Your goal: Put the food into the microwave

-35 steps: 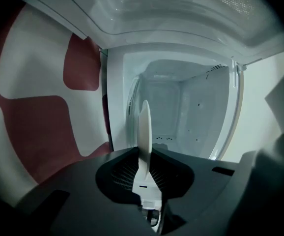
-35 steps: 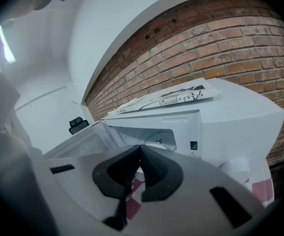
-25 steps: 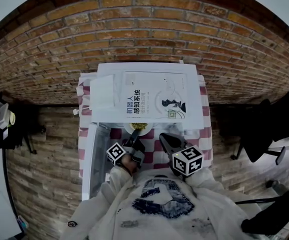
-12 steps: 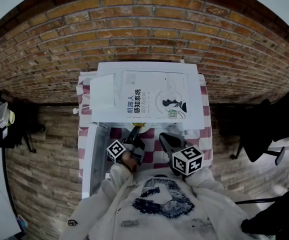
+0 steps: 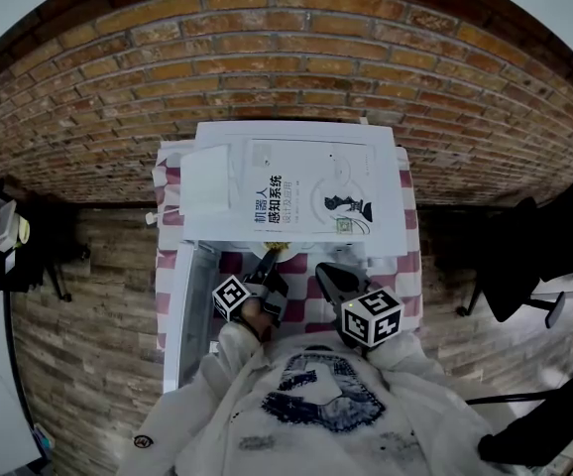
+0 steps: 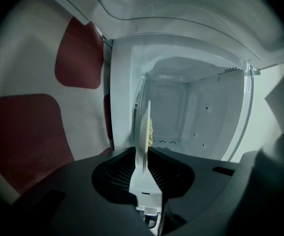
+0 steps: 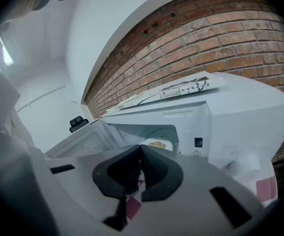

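Observation:
A white plate of yellow food sits at the mouth of the white microwave, mostly hidden under the microwave's top in the head view. My left gripper is shut on the plate's near rim. In the left gripper view the plate stands edge-on between the jaws with the food on its right side, and the empty lit cavity lies just ahead. My right gripper hangs shut and empty beside it, in front of the microwave. In the right gripper view the food shows in the opening.
The microwave door is swung open to the left. A book lies on top of the microwave. The red-and-white checked tablecloth covers a small table against a brick wall. Black chairs stand at the far left and right.
My left gripper has pushed the plate forward, so more of it is under the microwave's top edge. The right gripper has hardly moved.

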### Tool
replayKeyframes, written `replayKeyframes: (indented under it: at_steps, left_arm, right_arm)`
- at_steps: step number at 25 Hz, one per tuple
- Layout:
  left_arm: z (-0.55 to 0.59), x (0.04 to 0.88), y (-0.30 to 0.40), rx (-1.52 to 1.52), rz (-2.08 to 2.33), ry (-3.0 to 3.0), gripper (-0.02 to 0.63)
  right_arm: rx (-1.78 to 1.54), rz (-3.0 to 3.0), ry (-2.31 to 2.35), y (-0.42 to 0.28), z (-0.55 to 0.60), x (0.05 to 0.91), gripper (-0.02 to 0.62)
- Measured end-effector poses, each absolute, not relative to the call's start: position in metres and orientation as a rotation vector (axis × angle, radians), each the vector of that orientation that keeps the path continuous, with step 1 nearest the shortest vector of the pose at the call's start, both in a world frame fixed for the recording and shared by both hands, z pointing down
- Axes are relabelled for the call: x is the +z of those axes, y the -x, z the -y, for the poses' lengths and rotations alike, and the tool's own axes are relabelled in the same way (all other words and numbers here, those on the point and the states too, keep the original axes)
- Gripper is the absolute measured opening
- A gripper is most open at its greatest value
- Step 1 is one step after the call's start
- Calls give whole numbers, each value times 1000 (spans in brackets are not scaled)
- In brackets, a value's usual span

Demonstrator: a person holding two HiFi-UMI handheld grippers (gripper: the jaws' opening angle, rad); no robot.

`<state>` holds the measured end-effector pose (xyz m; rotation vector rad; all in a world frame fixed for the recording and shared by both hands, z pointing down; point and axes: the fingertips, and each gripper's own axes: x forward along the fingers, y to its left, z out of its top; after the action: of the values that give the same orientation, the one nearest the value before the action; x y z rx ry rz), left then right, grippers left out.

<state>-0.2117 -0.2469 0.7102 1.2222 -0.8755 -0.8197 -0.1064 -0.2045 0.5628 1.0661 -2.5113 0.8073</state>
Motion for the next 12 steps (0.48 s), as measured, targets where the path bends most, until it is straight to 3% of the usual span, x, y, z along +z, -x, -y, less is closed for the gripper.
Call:
replayKeyframes:
  at_steps: [12]
  left_arm:
    - [232, 702, 205, -762, 856, -1286, 64]
  right_arm:
    - [809, 2523, -1040, 110, 200, 562, 14]
